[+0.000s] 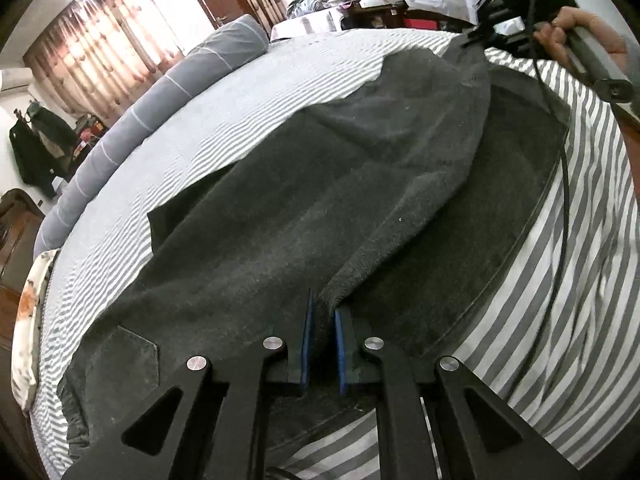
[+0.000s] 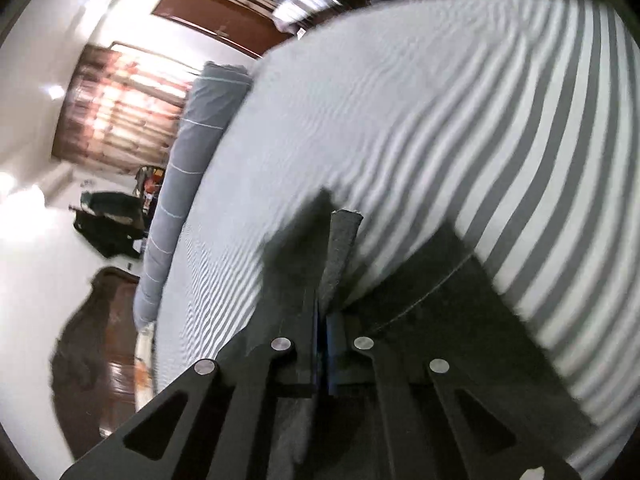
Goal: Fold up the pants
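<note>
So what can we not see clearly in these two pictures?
- Left wrist view: the waistband end of the pants runs under the left gripper.
- Same view: the right gripper bites cloth, its tips hidden by it.
- Right wrist view: motion blur smears the bed; the gripper's frame covers the pants below.
</note>
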Demonstrator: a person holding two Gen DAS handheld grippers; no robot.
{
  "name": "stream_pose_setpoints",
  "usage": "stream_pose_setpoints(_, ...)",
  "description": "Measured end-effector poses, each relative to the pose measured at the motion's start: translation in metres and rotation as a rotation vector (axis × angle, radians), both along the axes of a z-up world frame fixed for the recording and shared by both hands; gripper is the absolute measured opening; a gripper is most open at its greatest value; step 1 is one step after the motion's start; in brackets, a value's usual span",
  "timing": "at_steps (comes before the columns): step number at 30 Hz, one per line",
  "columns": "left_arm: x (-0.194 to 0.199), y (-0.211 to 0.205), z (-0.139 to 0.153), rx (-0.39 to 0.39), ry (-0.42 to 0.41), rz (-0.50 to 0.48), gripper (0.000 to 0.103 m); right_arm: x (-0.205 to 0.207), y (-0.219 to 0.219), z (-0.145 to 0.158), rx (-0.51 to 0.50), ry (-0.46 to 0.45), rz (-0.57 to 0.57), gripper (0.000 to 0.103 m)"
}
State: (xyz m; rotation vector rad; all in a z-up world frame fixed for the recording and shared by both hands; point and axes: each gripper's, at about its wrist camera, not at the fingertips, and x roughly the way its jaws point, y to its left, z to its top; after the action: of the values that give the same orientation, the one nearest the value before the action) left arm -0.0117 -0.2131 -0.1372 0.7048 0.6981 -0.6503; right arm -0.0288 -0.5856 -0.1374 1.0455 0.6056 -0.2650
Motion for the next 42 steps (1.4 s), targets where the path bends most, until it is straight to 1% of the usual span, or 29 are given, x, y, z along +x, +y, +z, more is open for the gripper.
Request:
stream_pose_setpoints(2,-0.003,0.002,0.008,-0.014,-0.004,-0.010,0.010,-0.016,0.002,0.021,-0.053,-0.002,-0.010,0.004)
stream_pose_setpoints(4,-0.009,0.006,0.015,-0.031,-0.007,-0.025,0.010,-0.033,0.004,0.034,-0.087,0.000,-0.011,0.004)
stream_pose_setpoints(8,-0.020,0.015,0.023,-0.041,0.005,-0.072,0.010,-0.058,0.009,0.042,-0.145,0.051,-0.003,0.004)
stream_pose_setpoints(11,-0.028,0.018,0.020,-0.022,0.017,-0.116,0.010,-0.070,0.014,0.034,-0.151,0.092,-0.012,0.004)
stream_pose_setpoints(14,-0.035,0.020,0.012,0.000,0.034,-0.149,0.010,-0.078,0.014,0.019,-0.153,0.141,-0.026,0.004)
stream_pose_setpoints(16,-0.037,0.022,0.009,0.005,0.035,-0.162,0.010,-0.084,0.014,0.008,-0.145,0.158,-0.036,0.004)
stream_pose_setpoints(20,-0.037,0.029,0.012,-0.025,0.064,-0.178,0.010,-0.095,0.018,0.002,-0.156,0.161,-0.058,0.004)
stream_pose_setpoints(22,-0.034,0.032,0.012,-0.044,0.087,-0.178,0.010,-0.103,0.017,-0.003,-0.155,0.172,-0.076,0.004)
stream_pose_setpoints(24,-0.030,0.029,0.006,-0.029,0.102,-0.174,0.010,-0.104,0.015,-0.013,-0.148,0.198,-0.076,0.004)
stream_pose_setpoints(26,-0.026,0.026,-0.003,-0.001,0.119,-0.168,0.010,-0.100,0.014,-0.025,-0.138,0.242,-0.082,0.004)
stream_pose_setpoints(27,-0.025,0.024,-0.007,0.012,0.125,-0.161,0.011,-0.098,0.014,-0.029,-0.130,0.254,-0.084,0.008)
stream_pose_setpoints(29,-0.023,0.023,-0.012,0.019,0.147,-0.147,0.012,-0.095,0.015,-0.032,-0.122,0.270,-0.089,0.008)
stream_pose_setpoints(30,-0.022,0.024,-0.010,0.012,0.153,-0.141,0.015,-0.095,0.015,-0.032,-0.115,0.273,-0.091,0.011)
stream_pose_setpoints(31,-0.021,0.025,-0.008,0.002,0.170,-0.134,0.018,-0.096,0.015,-0.030,-0.103,0.278,-0.089,0.020)
stream_pose_setpoints(32,-0.020,0.027,-0.007,-0.009,0.187,-0.131,0.025,-0.098,0.015,-0.029,-0.097,0.289,-0.091,0.026)
stream_pose_setpoints(33,-0.019,0.029,-0.003,-0.029,0.212,-0.126,0.031,-0.102,0.017,-0.026,-0.094,0.306,-0.100,0.039)
stream_pose_setpoints(34,-0.017,0.034,0.004,-0.057,0.243,-0.117,0.032,-0.107,0.020,-0.021,-0.100,0.311,-0.110,0.041)
stream_pose_setpoints(36,-0.016,0.044,0.016,-0.104,0.272,-0.107,0.036,-0.115,0.028,-0.010,-0.134,0.334,-0.123,0.041)
stream_pose_setpoints(39,-0.007,0.068,0.040,-0.214,0.321,-0.052,0.042,-0.121,0.043,0.013,-0.196,0.320,-0.117,0.041)
stream_pose_setpoints(40,0.000,0.080,0.050,-0.266,0.330,-0.018,0.044,-0.118,0.050,0.023,-0.219,0.302,-0.094,0.041)
stream_pose_setpoints(41,0.008,0.087,0.058,-0.301,0.330,0.015,0.047,-0.111,0.057,0.030,-0.231,0.285,-0.063,0.042)
stream_pose_setpoints(42,0.019,0.098,0.066,-0.341,0.317,0.064,0.048,-0.102,0.064,0.036,-0.240,0.270,-0.027,0.042)
